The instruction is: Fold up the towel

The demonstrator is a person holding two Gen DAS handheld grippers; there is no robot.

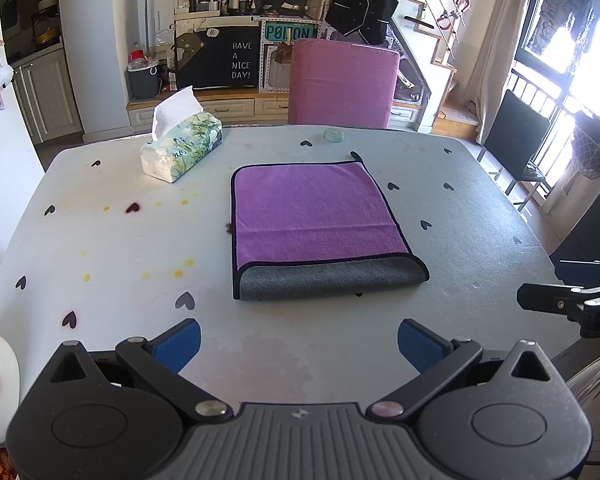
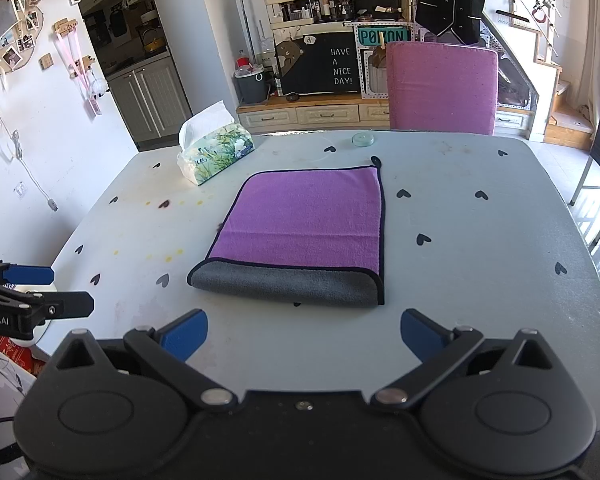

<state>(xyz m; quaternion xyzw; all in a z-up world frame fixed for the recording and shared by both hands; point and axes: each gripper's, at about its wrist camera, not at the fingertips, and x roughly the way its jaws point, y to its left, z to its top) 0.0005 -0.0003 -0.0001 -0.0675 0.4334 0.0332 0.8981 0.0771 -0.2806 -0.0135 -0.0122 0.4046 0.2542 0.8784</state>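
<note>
A purple towel [image 1: 312, 216] with a black hem lies folded on the white table, its grey underside showing along the near edge. It also shows in the right wrist view [image 2: 304, 220]. My left gripper [image 1: 299, 346] is open and empty, above the table just short of the towel's near edge. My right gripper [image 2: 304, 336] is open and empty, also just short of that near edge. The right gripper shows at the right edge of the left wrist view [image 1: 572, 300]; the left gripper shows at the left edge of the right wrist view [image 2: 36, 292].
A tissue pack [image 1: 182, 146] lies at the far left of the table [image 1: 100, 240]. A small round green lid [image 1: 333, 135] sits near the far edge. A pink chair [image 1: 342, 82] stands behind the table. A dark chair [image 1: 516, 136] stands at the right.
</note>
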